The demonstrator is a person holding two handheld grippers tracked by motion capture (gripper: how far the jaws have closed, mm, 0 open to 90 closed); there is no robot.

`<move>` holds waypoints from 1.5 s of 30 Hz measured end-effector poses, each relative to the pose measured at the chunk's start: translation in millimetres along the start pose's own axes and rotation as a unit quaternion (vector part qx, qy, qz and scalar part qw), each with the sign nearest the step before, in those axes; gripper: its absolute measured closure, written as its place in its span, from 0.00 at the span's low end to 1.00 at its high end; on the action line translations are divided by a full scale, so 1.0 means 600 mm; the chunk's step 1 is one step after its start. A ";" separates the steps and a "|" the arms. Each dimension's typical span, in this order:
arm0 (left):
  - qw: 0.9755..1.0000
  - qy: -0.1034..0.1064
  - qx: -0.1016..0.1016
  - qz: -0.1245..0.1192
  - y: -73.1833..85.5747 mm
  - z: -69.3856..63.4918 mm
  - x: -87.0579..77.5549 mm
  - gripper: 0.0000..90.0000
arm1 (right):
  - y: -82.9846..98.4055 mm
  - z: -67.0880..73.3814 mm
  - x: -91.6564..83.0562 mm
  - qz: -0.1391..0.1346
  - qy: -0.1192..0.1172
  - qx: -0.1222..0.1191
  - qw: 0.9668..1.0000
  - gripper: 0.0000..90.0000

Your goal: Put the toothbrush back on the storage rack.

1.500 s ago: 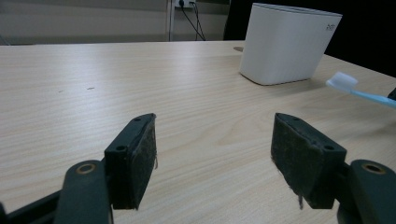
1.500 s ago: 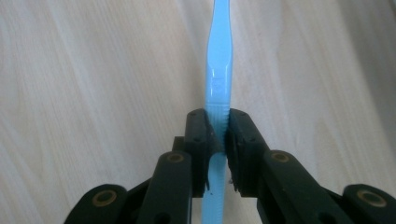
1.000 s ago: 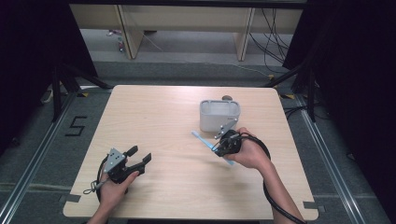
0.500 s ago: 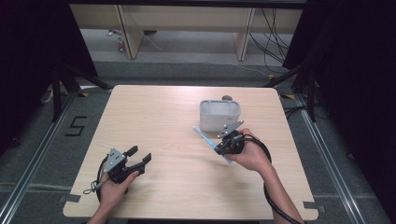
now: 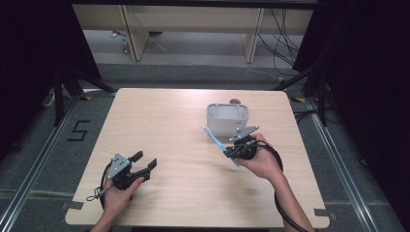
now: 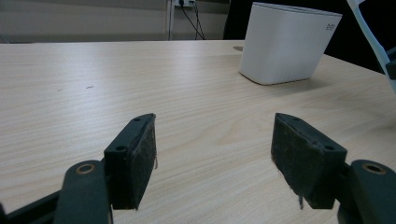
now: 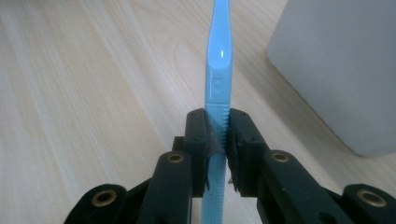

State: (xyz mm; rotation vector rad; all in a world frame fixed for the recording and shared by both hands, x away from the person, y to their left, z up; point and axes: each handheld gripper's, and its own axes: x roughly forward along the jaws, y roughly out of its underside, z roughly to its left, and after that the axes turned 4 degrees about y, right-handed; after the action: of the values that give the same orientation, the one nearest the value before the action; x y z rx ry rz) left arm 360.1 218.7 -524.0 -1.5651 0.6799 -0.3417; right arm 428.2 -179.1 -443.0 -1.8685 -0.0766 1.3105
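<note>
Right gripper view: right gripper (image 7: 217,135) clenches light-blue toothbrush (image 7: 218,60), seemingly pointing straight ahead.

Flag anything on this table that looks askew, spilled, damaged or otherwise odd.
Nothing stands out. The white container stands upright on the table, with no spill around it. The right gripper is shut squarely on the blue toothbrush, which looks intact. The left gripper is open and holds nothing.
</note>
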 end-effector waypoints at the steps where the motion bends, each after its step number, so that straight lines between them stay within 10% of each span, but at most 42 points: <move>1: 1.000 0.000 -0.001 0.000 0.000 0.000 0.000 0.34 | 0.001 0.002 0.000 -0.006 0.005 0.005 1.000 0.88; 29: 1.000 0.001 -0.002 0.000 0.000 -0.001 0.001 0.34 | 0.017 0.002 -0.026 -0.072 0.049 0.045 0.995 0.88; 45: 1.000 0.001 -0.003 -0.001 0.000 -0.001 0.000 0.34 | 0.028 -0.014 -0.043 -0.134 0.109 0.085 0.981 0.88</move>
State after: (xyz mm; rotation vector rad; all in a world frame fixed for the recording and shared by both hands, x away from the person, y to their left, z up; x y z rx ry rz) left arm 359.9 218.4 -524.1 -1.5726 0.6806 -0.3424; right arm 416.6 -207.4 -433.5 -1.7731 -0.0962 0.8968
